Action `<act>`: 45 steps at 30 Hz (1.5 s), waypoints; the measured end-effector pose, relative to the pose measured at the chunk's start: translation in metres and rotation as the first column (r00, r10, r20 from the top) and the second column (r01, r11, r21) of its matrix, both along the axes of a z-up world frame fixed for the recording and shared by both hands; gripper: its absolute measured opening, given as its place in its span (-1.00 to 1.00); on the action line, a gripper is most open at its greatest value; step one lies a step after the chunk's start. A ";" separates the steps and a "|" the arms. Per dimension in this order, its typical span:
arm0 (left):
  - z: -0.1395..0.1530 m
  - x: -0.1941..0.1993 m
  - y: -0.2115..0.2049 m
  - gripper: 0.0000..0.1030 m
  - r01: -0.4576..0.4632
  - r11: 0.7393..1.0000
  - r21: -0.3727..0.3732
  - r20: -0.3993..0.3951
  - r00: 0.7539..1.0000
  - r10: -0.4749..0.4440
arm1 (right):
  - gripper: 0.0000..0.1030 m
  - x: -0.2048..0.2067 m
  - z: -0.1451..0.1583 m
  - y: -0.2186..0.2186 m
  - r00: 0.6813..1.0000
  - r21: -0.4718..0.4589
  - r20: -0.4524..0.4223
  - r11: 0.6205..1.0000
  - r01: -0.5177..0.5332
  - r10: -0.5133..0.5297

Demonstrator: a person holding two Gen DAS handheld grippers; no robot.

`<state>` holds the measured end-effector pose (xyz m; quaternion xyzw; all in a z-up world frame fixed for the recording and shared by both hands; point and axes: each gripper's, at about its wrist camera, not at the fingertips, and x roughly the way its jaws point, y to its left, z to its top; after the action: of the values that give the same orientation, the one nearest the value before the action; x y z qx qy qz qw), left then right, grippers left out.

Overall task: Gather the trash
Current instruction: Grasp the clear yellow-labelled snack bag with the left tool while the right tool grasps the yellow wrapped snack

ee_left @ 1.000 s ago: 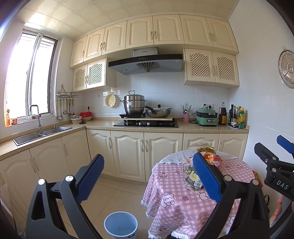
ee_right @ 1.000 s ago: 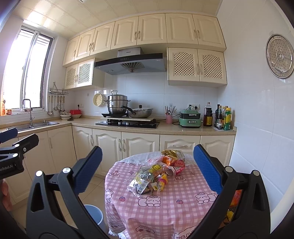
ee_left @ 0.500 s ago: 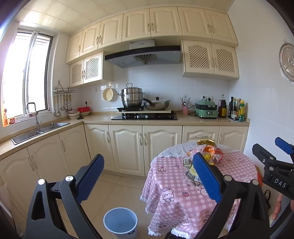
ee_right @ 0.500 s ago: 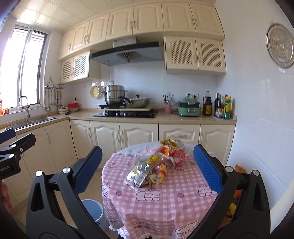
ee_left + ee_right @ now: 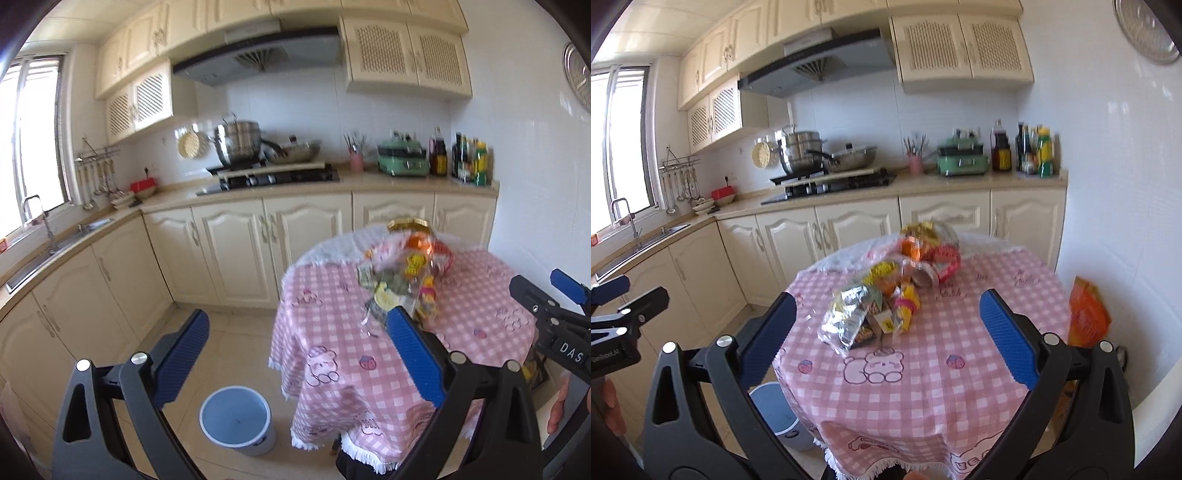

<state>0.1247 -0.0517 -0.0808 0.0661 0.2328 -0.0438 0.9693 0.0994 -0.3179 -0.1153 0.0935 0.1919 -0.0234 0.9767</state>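
Observation:
A heap of snack wrappers and foil bags (image 5: 890,291) lies on a round table with a pink checked cloth (image 5: 923,369); the heap shows in the left wrist view (image 5: 406,280) too. A blue waste bin (image 5: 238,419) stands on the floor left of the table, partly seen in the right wrist view (image 5: 775,413). My left gripper (image 5: 295,332) is open and empty, above the floor and table edge. My right gripper (image 5: 886,317) is open and empty, short of the heap.
Cream kitchen cabinets (image 5: 236,243) with a stove, pots and bottles run behind the table. A sink (image 5: 55,240) is at the left. An orange bag (image 5: 1086,317) stands by the white tiled wall right of the table.
Both grippers have moved forward and tilted down toward the table; the heap and the bin look larger and closer. Both stay open.

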 end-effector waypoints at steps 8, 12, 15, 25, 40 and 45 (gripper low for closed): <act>-0.043 0.066 -0.035 0.85 0.082 0.996 0.036 -0.174 0.982 -0.074 | 0.89 0.046 -0.046 -0.041 0.988 0.083 -0.145 0.995 0.056 -0.044; -0.059 0.102 -0.059 0.85 0.145 0.989 0.012 -0.253 0.958 -0.138 | 0.89 0.066 -0.062 -0.058 0.979 0.097 -0.186 0.990 0.102 -0.083; -0.067 0.125 -0.091 0.85 0.220 0.975 0.031 -0.279 0.939 -0.203 | 0.89 0.080 -0.073 -0.078 0.971 0.134 -0.211 0.980 0.146 -0.116; -0.104 0.195 -0.168 0.84 0.332 0.927 0.174 -0.381 0.891 -0.247 | 0.89 0.112 -0.092 -0.111 0.954 0.204 -0.270 0.960 0.190 -0.132; -0.082 0.193 -0.103 -0.64 0.336 0.912 -0.235 -0.347 0.847 -0.402 | 0.89 0.190 -0.102 -0.065 0.930 0.193 -0.364 0.981 0.023 0.050; -0.066 0.182 -0.074 -0.65 0.336 0.881 -0.332 -0.284 0.855 -0.433 | 0.54 0.215 -0.109 -0.051 0.906 0.171 -0.417 0.985 0.004 0.069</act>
<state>0.3070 -0.1261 -0.1470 -0.0299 0.3750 -0.2809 0.8830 0.3140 -0.3689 -0.2240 0.1649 0.4010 -0.0105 0.9010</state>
